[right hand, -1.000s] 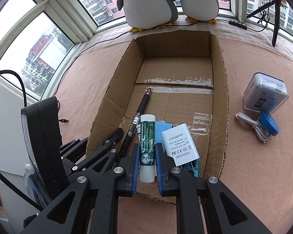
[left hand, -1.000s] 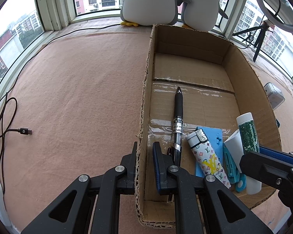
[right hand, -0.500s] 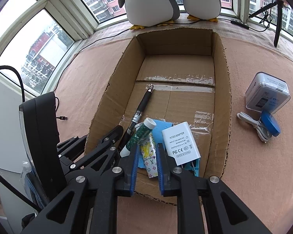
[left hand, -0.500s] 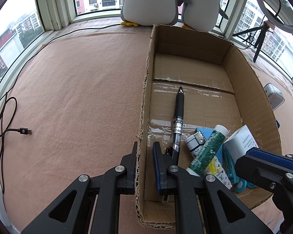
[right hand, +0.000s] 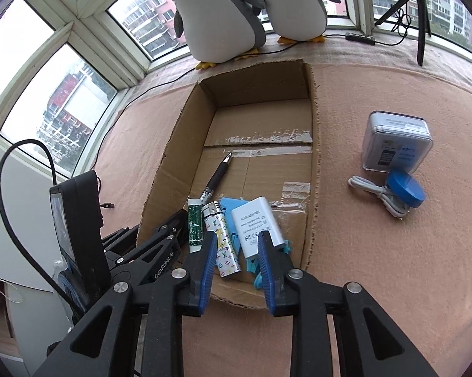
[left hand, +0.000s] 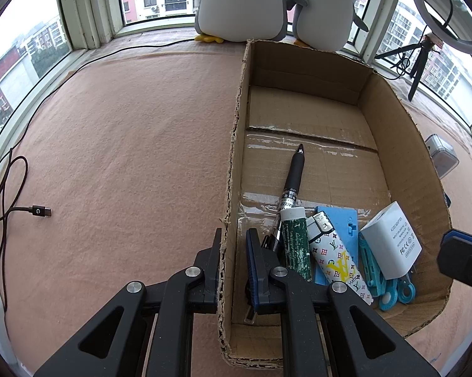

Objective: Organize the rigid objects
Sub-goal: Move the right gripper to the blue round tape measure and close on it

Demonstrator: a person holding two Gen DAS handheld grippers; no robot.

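A cardboard box (left hand: pixel 393 100) (right hand: pixel 170 163) holds a black pen (left hand: pixel 294 179) (right hand: pixel 218 174), a green tube (left hand: pixel 295 245) (right hand: pixel 194 223), a patterned lighter (left hand: pixel 335 254) (right hand: pixel 222 245), a white adapter (left hand: pixel 391 242) (right hand: pixel 258 224), a blue flat piece (left hand: pixel 339 220) and teal scissors (left hand: pixel 386 286). My left gripper (left hand: pixel 233 245) straddles and grips the box's left wall. My right gripper (right hand: pixel 236 256) is open and empty, above the box's near end, apart from the tube.
Right of the box lie a clear-cased device (right hand: pixel 396 139), a blue round case (right hand: pixel 405 188) and a grey cable (right hand: pixel 377 194). A black USB cable (left hand: pixel 31 210) lies at left. Two plush penguins (left hand: pixel 242 3) and a tripod (left hand: pixel 419 59) stand by the windows.
My right gripper let go of the green tube, which now lies flat in the box between the pen and the lighter. The right gripper opened and drew back. The left gripper stayed put.
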